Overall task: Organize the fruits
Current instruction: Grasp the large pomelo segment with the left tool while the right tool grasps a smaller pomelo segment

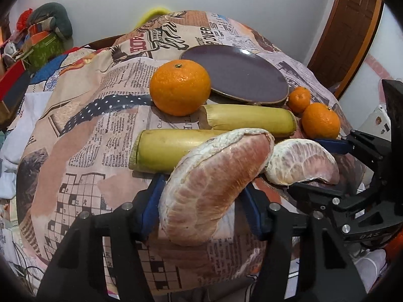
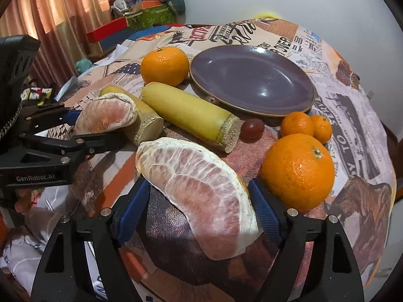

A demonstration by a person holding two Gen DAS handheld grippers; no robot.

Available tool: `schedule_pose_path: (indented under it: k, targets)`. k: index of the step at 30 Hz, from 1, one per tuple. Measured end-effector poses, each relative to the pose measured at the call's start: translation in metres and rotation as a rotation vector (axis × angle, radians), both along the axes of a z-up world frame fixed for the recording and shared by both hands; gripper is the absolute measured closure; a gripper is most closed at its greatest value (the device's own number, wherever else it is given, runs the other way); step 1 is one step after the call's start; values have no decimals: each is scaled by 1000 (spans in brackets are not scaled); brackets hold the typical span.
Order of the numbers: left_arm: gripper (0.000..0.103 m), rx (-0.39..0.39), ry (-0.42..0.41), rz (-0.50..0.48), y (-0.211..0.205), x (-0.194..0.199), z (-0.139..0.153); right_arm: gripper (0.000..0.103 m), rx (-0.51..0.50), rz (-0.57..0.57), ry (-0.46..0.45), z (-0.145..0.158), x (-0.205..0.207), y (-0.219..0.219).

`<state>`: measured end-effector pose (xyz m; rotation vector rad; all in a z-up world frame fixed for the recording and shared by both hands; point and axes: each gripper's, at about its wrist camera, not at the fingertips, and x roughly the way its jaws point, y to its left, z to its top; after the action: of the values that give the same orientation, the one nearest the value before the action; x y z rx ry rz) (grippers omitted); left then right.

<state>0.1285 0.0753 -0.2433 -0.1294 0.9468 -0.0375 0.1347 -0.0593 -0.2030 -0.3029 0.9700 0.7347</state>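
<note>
two pomelo wedges pinched, plate bare

we see a table draped in a newspaper-print cloth (image 2: 352, 115), the largest thing in both views, with everything else resting on it. toward its far side sits a round purple plate (image 2: 252, 80) with a brown rim, holding nothing.

next in size are our two grippers. the left gripper (image 1: 201, 196) has its blue-padded jaws pinching a peeled pomelo wedge (image 1: 211, 183), which stands tilted with its pink flesh facing the camera and its upper end overlapping the nearer sugarcane piece from this view. the right gripper (image 2: 199, 206) pinches a second pomelo wedge (image 2: 199, 196) the same way, blue pads pressed on either side of it. whether either wedge is raised off the cloth, we cannot tell.

two cut lengths of yellow sugarcane lie side by side in front of the plate: the nearer sugarcane piece (image 1: 171, 151) and the farther sugarcane piece (image 1: 249, 120), the latter just beside the plate's rim.

a big orange (image 2: 298, 171) sits just beside the right gripper's right finger. another large orange (image 2: 165, 65) sits touching or nearly touching the plate's left edge. two small mandarins (image 2: 306, 125) lie against each other between the big orange and the plate. smallest of all, a dark red grape (image 2: 253, 127) rests by the cut end of the farther sugarcane piece.
</note>
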Motion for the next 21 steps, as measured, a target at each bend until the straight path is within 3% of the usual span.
schedule_pose_path:
  k: [5,10,20,21]
  targets:
    - [47,-8,-2,3,2,0,0,27,9,5,-6,-1,-1,2]
    - [53,-18,0,9,4,-2,3,43,25,-12,9,1,-2,-3]
    - [56,-28,-50,22,6,-15,23,59,60,-62,29,10,-8,-16]
    - [56,-28,-57,23,5,-16,26,68,65,-69,26,12,-8,-17]
